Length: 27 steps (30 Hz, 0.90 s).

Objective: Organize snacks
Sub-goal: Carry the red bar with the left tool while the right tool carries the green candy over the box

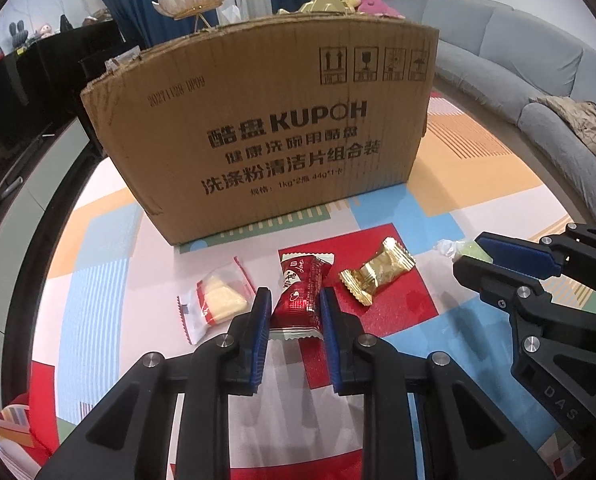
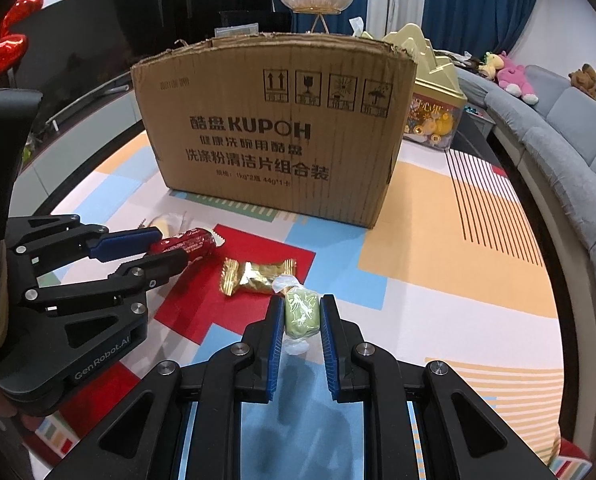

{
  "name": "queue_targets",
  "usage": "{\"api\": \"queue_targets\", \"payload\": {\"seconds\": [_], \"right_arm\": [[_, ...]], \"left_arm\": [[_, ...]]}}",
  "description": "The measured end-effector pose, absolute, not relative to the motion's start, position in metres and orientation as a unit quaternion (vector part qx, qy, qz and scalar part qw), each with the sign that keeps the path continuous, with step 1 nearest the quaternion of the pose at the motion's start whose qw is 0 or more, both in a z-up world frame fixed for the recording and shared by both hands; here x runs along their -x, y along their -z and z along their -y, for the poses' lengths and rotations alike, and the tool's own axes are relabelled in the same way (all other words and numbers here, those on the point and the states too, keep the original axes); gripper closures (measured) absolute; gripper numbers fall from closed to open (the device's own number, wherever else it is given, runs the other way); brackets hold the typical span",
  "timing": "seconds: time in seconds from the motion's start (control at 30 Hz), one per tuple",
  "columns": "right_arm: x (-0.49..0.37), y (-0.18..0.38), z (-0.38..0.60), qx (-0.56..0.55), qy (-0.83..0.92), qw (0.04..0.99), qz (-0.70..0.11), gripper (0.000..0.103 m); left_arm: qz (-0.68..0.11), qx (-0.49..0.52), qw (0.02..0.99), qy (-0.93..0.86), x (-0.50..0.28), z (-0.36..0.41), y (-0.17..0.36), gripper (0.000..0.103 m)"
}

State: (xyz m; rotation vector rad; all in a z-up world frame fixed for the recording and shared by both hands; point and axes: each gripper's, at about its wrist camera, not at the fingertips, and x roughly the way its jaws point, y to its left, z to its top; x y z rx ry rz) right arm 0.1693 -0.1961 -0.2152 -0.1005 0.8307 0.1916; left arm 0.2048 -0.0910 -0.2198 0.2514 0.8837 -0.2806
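My left gripper (image 1: pixel 294 300) is shut on a red-wrapped snack (image 1: pixel 299 294), its blue pads pressing both sides; from the right wrist view the same gripper (image 2: pixel 170 246) holds the red snack (image 2: pixel 190 242) low over the mat. My right gripper (image 2: pixel 301 312) is shut on a pale green wrapped candy (image 2: pixel 301 314), seen in the left view as the right gripper (image 1: pixel 471 254) pinching the green candy (image 1: pixel 471 249). A gold-wrapped snack (image 1: pixel 377 274) (image 2: pixel 256 278) lies between them. A clear-wrapped pale yellow snack (image 1: pixel 220 300) lies left of the red one.
An open-topped cardboard box (image 1: pixel 282 136) (image 2: pixel 274 132) stands just behind the snacks on a colourful patterned mat (image 1: pixel 98 280). A grey sofa (image 1: pixel 517 64) curves along the right. A gold tin (image 2: pixel 433 96) sits behind the box's right corner. Dark cabinets fill the left.
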Motion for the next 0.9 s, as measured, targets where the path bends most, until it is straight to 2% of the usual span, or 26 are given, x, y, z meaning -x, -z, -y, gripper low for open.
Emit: {"api": "queue_targets", "payload": {"seconds": [0.9], "right_arm": [[-0.145, 0.150, 0.191, 0.056, -0.086, 0.935, -0.339, 0.083]], "left_arm": [[-0.365, -0.107, 0.918, 0.110, -0.178, 0.077, 0.154, 0.078]]}}
